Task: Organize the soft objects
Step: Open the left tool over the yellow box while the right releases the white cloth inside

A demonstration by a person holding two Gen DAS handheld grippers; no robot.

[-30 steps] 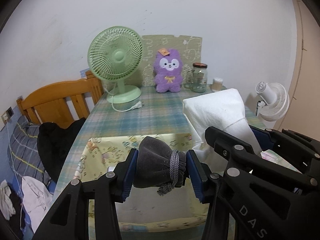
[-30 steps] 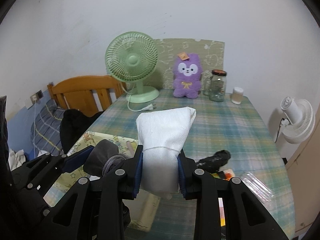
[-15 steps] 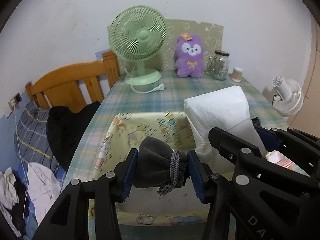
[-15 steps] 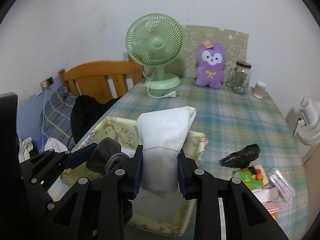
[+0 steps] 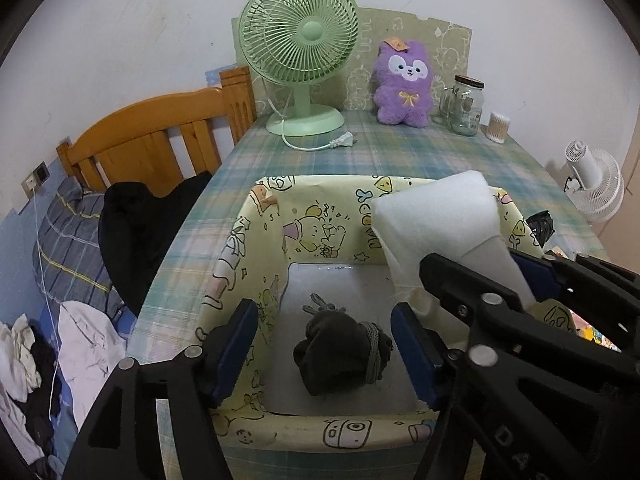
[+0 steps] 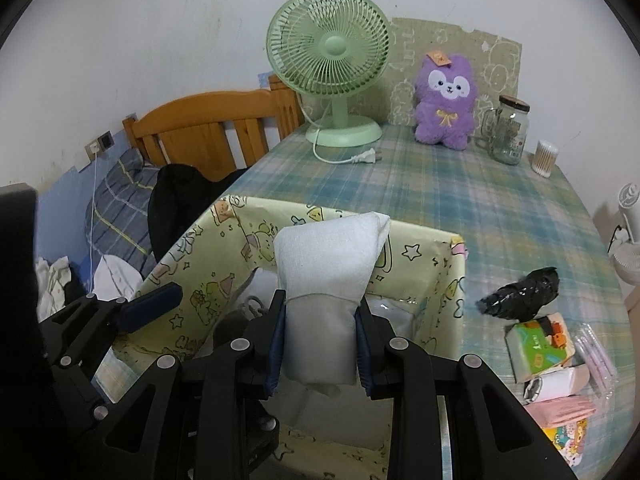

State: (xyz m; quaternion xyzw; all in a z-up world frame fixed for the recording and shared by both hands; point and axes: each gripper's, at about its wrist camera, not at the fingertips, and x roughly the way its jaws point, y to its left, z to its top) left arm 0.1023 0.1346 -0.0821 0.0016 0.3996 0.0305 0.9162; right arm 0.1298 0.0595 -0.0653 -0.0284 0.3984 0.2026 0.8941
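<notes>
A dark grey drawstring pouch (image 5: 340, 356) lies on the white bottom of the yellow cartoon-print box (image 5: 320, 200). My left gripper (image 5: 322, 312) hovers over it, its jaws opening. The blue pads stand clear of the pouch on both sides. My right gripper (image 6: 320, 306) is shut on a white cloth bag (image 6: 324, 280) tied with a thread and holds it upright above the box's (image 6: 420, 256) right half. In the left wrist view the white bag (image 5: 440, 220) leans over the box's right wall.
At the table's far end stand a green fan (image 5: 300, 40), a purple plush toy (image 5: 404, 80), a glass jar (image 5: 464, 104) and a cotton-swab tub. Right of the box lie a black crumpled bag (image 6: 520, 292) and tissue packs (image 6: 540, 348). A wooden bed is on the left.
The left jaws have spread and the grey pouch has dropped from them onto the box floor. Both grippers have come forward and down over the box. The right still holds the white bag.
</notes>
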